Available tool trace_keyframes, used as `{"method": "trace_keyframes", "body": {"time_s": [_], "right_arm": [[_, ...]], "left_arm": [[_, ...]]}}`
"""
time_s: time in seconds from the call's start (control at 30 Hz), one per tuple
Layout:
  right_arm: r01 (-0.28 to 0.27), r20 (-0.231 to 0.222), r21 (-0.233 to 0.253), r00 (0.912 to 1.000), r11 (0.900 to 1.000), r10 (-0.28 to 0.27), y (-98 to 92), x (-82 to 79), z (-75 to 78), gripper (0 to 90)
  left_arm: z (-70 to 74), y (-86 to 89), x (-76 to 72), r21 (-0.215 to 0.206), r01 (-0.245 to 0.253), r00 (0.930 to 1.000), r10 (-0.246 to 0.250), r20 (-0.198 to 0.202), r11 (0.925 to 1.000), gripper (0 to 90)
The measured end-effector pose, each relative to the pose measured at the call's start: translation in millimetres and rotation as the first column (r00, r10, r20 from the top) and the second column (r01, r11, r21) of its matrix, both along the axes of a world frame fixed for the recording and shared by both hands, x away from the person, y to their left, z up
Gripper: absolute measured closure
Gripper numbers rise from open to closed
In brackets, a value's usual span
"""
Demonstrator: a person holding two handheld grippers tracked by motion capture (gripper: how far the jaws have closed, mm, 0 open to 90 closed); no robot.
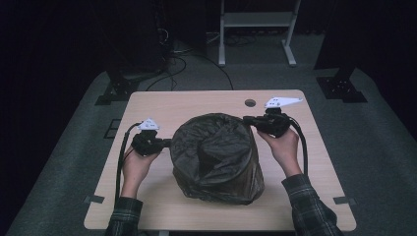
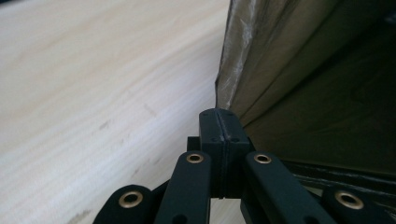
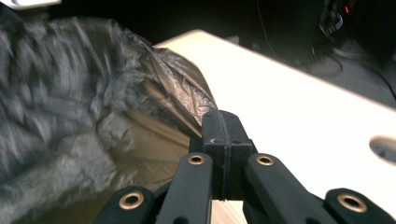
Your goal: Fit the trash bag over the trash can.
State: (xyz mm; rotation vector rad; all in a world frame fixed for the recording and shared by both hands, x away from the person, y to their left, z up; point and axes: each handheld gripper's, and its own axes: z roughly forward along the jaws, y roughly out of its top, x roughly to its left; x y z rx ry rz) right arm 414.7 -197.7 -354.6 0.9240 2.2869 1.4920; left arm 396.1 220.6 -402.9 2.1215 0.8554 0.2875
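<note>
A dark, crinkled plastic bag [image 1: 216, 157] stands in the middle of the wooden table [image 1: 162, 105], its mouth sagging inward. My left gripper [image 1: 166, 143] is at the bag's left rim, jaws pressed together on the bag's edge [image 2: 224, 93] in the left gripper view. My right gripper [image 1: 248, 119] is at the bag's upper right rim, shut on a stretched fold of the plastic [image 3: 187, 100]. A hand holds each gripper, with plaid sleeves coming in from the bottom of the high view.
A round hole [image 1: 250, 103] sits in the tabletop behind the bag. Black cables [image 1: 120, 157] trail from the grippers. Beyond the table are a white frame [image 1: 255, 29], dark stands and floor cables [image 1: 172, 64] on grey carpet.
</note>
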Motion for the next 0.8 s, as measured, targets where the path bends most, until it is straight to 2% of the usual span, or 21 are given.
{"method": "trace_keyframes", "body": {"time_s": [0.17,0.23,0.3,0.37,0.4,0.5,0.63,0.73,0.8], "right_arm": [[0.036,-0.055,-0.036,0.9977,0.999,-0.038,-5.1,9.1,-31.6,90.0],[0.041,-0.072,-0.045,0.9964,0.998,-0.044,-6.8,11.2,-41.9,90.0],[0.041,-0.078,-0.030,0.9961,0.999,-0.043,-8.2,11.0,-42.1,86.9],[0.048,-0.066,-0.008,0.9967,0.999,-0.048,-10.1,9.2,-35.8,76.7],[0.044,-0.055,0.007,0.9975,0.999,-0.043,-12.0,7.1,-29.1,72.6],[0.051,-0.024,0.029,0.9984,0.998,-0.051,-16.8,0.5,-10.0,59.0],[0.032,0.017,0.047,0.9993,0.998,-0.033,-21.4,-10.8,13.7,48.0],[-0.008,0.053,0.047,0.9986,0.999,0.005,-20.6,-22.2,31.2,40.5],[-0.043,0.060,0.039,0.9973,0.998,0.041,-17.5,-29.6,41.4,35.4]], "left_arm": [[-16.5,3.1,0.3,0.020,-0.006,0.9993,0.007,-0.035,0.9998,90.0],[-18.6,5.4,-0.8,0.005,-0.004,0.9992,0.004,-0.040,1.0000,90.0],[-16.5,7.4,-2.3,-0.011,0.003,0.9996,-0.004,-0.028,0.9999,90.0],[-10.7,11.2,-5.4,-0.033,0.008,0.9999,-0.008,-0.010,0.9994,88.1],[-8.0,13.2,-7.6,-0.040,0.006,1.0000,-0.006,-0.005,0.9992,84.0],[-2.0,19.4,-16.3,-0.036,0.016,0.9999,-0.016,0.003,0.9992,74.0],[0.1,26.8,-33.5,-0.016,0.028,0.9996,-0.028,0.003,0.9995,59.3],[-0.8,31.2,-49.8,0.019,0.039,0.9993,-0.039,0.003,0.9991,48.6],[-2.6,33.5,-61.7,0.031,0.051,0.9987,-0.051,-0.003,0.9982,43.2]]}}
